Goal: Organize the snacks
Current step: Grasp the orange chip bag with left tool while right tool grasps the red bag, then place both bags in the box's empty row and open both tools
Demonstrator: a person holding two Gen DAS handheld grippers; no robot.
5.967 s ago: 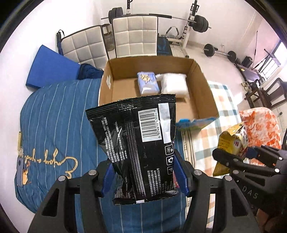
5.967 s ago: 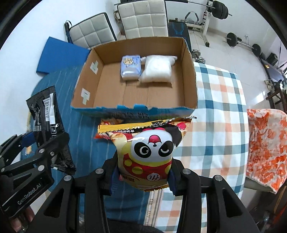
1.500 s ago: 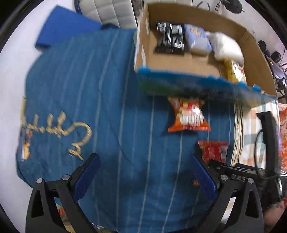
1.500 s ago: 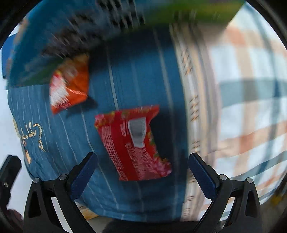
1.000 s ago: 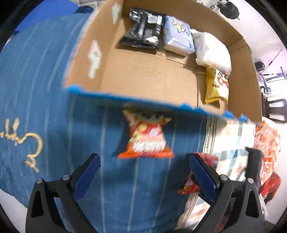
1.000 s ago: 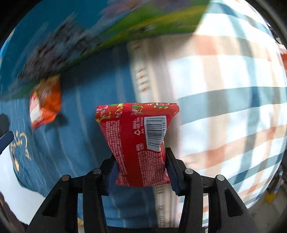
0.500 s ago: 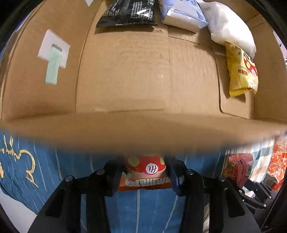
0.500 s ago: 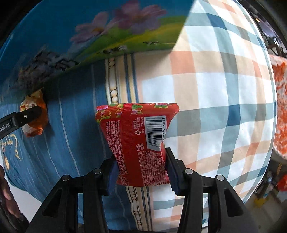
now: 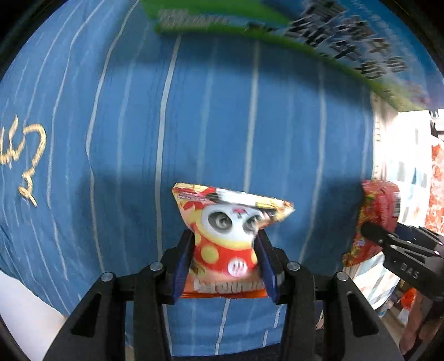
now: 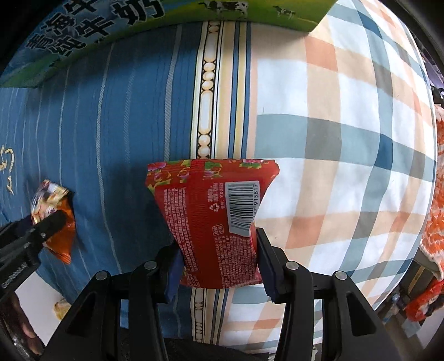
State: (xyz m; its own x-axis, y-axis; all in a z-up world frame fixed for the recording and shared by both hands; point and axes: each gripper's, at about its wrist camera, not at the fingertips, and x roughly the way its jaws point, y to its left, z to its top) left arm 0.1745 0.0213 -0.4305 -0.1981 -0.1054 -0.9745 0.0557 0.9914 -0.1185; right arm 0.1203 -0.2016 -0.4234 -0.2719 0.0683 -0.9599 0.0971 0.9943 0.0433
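My left gripper (image 9: 225, 261) is shut on an orange snack bag with a panda face (image 9: 227, 222), held up over the blue striped cloth (image 9: 138, 125). The same orange bag (image 10: 54, 216) shows at the left of the right wrist view. My right gripper (image 10: 217, 262) is shut on a red snack packet (image 10: 213, 219) with its barcode side facing the camera. That red packet (image 9: 374, 216) also appears at the right edge of the left wrist view. The printed outer wall of the cardboard box (image 9: 305, 33) fills the top of both views; its inside is hidden.
A checked cloth (image 10: 347, 125) covers the right part of the surface, next to the blue one. An orange patterned fabric (image 10: 438, 180) lies off the right edge. The box's wall (image 10: 138, 19) stands just beyond both packets.
The left gripper has pulled back and down from the box's rim, so the box's inside is out of view. The right gripper still holds the red packet, a little further from the box.
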